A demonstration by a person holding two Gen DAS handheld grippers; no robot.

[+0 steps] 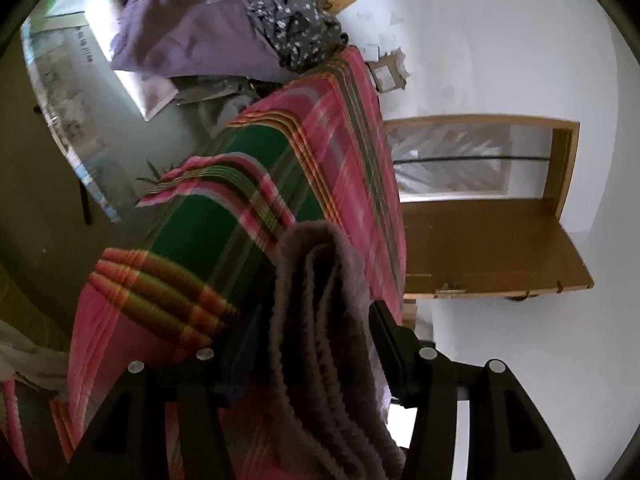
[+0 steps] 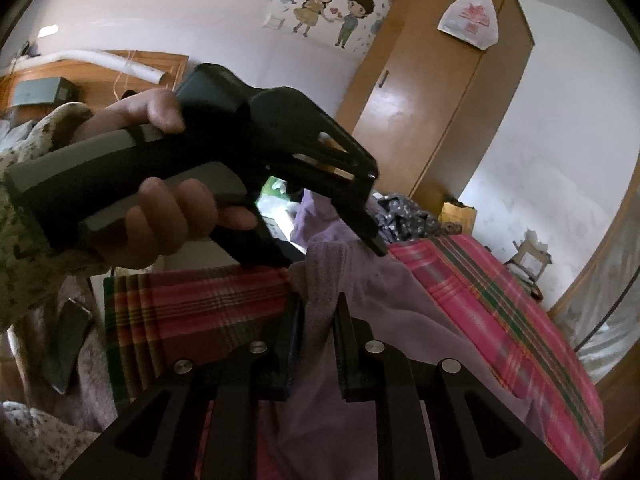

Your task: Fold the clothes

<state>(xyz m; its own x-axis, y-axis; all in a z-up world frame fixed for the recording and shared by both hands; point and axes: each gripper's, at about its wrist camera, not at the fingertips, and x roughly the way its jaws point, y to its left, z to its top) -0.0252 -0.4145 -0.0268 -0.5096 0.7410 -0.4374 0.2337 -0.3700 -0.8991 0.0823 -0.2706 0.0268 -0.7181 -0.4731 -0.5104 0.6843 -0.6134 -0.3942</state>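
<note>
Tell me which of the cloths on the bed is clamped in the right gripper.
The mauve knitted garment, pinched by the right gripper. The purple cloth and dark floral cloth lie heaped at the far end, untouched.

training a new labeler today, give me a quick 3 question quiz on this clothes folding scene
1. True or false: the right tool is shut on the purple towel.
2. The left tool is: A) pinching the towel, B) open with the towel hanging between its fingers, C) holding a phone.
3. What covers the bed under the towel?

Key:
1. True: the right tool's fingers pinch a fold of the towel.
2. B: its fingers stand wide apart, with towel between them and not pressed.
3. A pink and green plaid blanket.
</note>
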